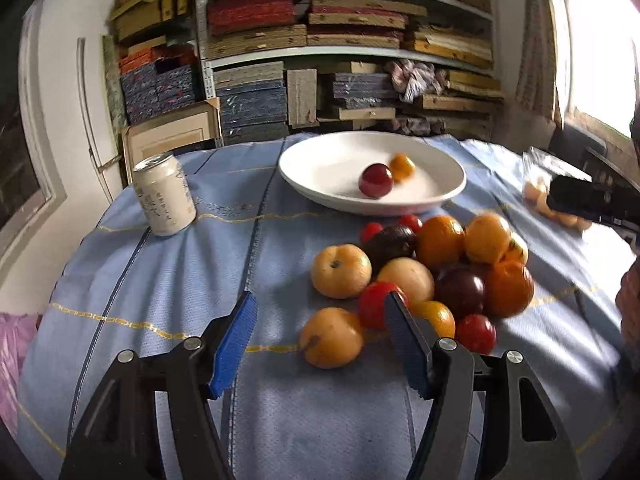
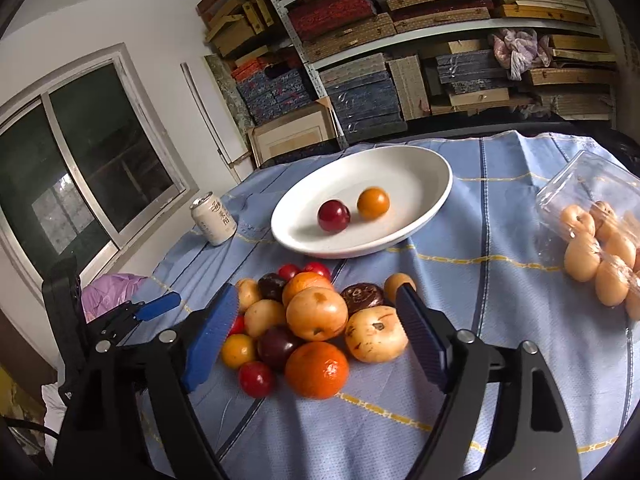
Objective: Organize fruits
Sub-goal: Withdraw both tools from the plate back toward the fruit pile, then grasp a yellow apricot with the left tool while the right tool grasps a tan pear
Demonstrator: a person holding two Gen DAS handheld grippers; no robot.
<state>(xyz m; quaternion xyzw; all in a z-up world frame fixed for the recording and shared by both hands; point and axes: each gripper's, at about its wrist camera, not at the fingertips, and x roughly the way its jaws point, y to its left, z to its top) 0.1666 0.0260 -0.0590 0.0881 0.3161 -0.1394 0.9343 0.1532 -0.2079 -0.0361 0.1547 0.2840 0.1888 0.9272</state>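
Right wrist: 1 plate [image 2: 436, 184] w/ 2 fruits; 1 can [image 2: 213, 220]

Shelves [image 2: 400, 32]: stacked boards and boxes, beyond the claws.
Window [image 2: 80, 152]: dark sliding panes, left.
Wall [image 2: 140, 12]: white.
Tabletop [image 2: 480, 300]: blue cloth.

Your left gripper [image 1: 320, 316] has two matte black, angular fingers with triangular cut-outs, each faced with a ribbed bright blue pad [image 1: 234, 346], and round silver screws sit at the linkage pivots. Your right gripper [image 2: 318, 320] is built the same way: black skeletal arms, silver pivot screws and blue ridged pads [image 2: 212, 338], the right-hand one reading darker navy in shadow.
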